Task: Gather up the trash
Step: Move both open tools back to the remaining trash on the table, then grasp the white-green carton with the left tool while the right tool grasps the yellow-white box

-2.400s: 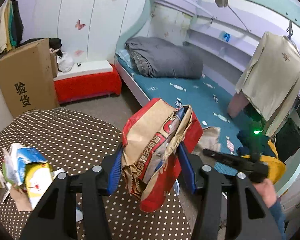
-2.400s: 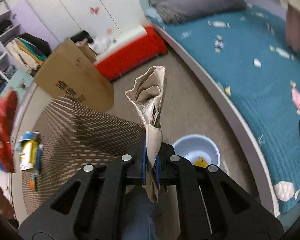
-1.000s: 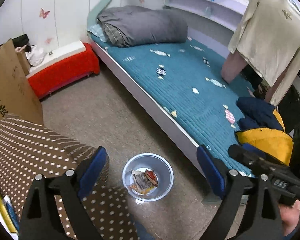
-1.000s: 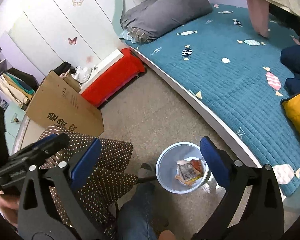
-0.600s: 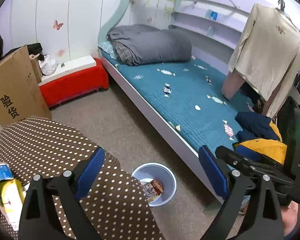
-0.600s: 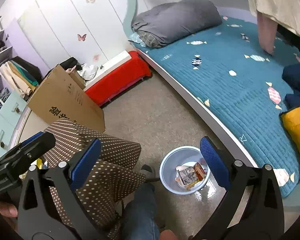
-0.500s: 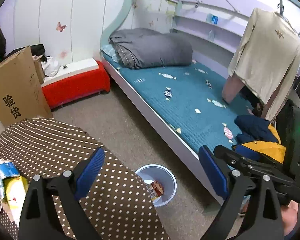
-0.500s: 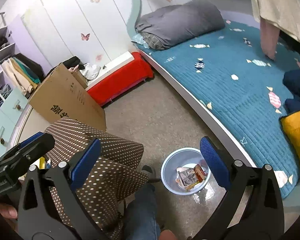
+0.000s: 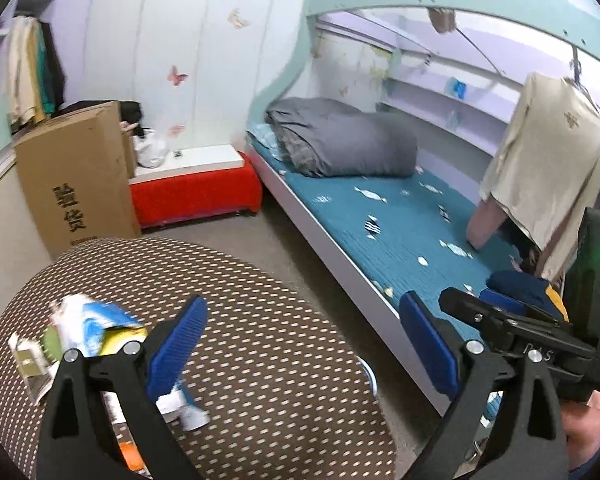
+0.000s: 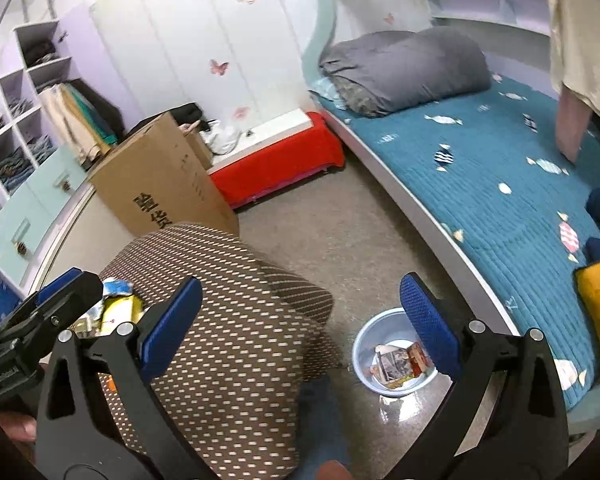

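Note:
My left gripper [image 9: 300,344] stands wide open with nothing between its blue pads, above the brown dotted table [image 9: 284,384]. A heap of wrappers and cartons [image 9: 88,332] lies on the table just left of its left finger. My right gripper [image 10: 300,324] is open and empty too, over the table's right edge. On the floor beside its right finger, the pale blue bin [image 10: 364,344] holds crumpled packets [image 10: 396,360]. In the left wrist view only a sliver of the bin's rim [image 9: 370,378] shows past the table. The wrapper heap [image 10: 116,308] is also in the right wrist view.
A tall cardboard box [image 9: 76,176] stands behind the table, with a red bench [image 9: 196,196] next to it. The bed with a teal cover [image 10: 500,184] runs along the right. A person's jeans-clad leg [image 10: 320,420] is below the right gripper.
Both grippers earlier held trash; it now lies in the bin and both are empty. Both views have since risen and swung left from the bin toward the table and its wrapper heap.

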### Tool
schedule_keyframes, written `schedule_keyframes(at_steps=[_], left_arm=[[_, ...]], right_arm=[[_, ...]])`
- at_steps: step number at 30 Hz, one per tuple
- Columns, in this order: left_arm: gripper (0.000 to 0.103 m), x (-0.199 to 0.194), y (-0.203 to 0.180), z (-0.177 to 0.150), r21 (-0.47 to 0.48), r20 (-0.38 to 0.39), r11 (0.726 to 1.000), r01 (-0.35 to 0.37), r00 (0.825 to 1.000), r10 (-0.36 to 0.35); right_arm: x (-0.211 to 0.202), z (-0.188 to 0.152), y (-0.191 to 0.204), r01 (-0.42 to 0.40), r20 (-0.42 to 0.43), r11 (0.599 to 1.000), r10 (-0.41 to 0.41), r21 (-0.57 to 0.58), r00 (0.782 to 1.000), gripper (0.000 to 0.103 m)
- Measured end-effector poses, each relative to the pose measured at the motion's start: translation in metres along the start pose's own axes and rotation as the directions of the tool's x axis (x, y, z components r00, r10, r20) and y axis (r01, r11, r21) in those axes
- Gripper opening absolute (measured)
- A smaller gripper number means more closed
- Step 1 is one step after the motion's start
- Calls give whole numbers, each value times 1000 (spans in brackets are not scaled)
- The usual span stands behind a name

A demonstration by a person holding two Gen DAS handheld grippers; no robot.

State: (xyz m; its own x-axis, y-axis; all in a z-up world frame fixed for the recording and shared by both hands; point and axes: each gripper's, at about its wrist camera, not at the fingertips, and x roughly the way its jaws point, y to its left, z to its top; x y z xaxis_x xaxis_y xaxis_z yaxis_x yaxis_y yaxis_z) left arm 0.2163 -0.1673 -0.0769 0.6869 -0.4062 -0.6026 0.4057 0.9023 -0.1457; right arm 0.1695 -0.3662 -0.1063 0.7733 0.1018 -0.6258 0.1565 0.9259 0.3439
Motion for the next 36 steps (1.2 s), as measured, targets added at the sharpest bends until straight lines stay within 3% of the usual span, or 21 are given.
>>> schedule_keyframes(at_steps=[9,18,29,36], left_arm=[[95,-41,65,-17,-81,40,993,-89,995,93],[95,-68,139,-44,-192,35,965,-178,982,188],[95,-80,210,-90,-297,-27,906,-301,951,307],[95,-75,249,-107,-351,-82,862,-367,929,362]], right_arm=[[6,-10,79,-64,-26,992,61,-106,998,97],[25,-27,145,-111,-85,971,95,-214,992,97],[70,-61,206,-191,-223,928,122,-320,967,97],[98,-82,225,-224,-292,907,119,-358,949,97]])
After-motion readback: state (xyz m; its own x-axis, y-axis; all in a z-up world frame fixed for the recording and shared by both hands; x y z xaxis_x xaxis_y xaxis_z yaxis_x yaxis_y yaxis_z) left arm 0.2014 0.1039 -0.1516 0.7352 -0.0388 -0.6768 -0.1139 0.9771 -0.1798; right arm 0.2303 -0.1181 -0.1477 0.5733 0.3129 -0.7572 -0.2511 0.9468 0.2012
